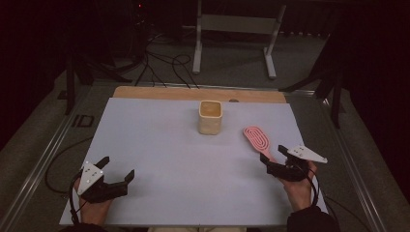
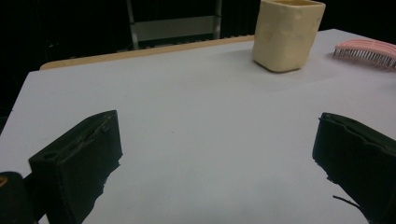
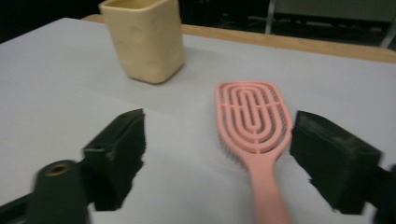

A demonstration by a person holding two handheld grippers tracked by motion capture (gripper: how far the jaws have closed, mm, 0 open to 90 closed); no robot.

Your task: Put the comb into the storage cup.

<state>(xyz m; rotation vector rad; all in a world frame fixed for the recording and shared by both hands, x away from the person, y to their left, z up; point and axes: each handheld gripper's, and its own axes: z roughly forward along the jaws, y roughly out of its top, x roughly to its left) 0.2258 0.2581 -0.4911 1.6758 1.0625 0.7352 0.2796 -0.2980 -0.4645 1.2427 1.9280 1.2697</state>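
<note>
so the pink plastic hairbrush with the looped open head (image 1: 259,141) is lying flat on the white table sheet (image 1: 159,159), right side, handle toward the near edge. right gripper (image 1: 273,158) sits just by the handle, jaws wide, gripping nothing. left gripper (image 1: 117,173) near-left, also wide. cream squarish cup (image 1: 210,117) stands further back.

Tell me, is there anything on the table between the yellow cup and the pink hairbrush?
No. Between the cup and the hairbrush there is just bare white tabletop, plainly seen in the high view.
</note>
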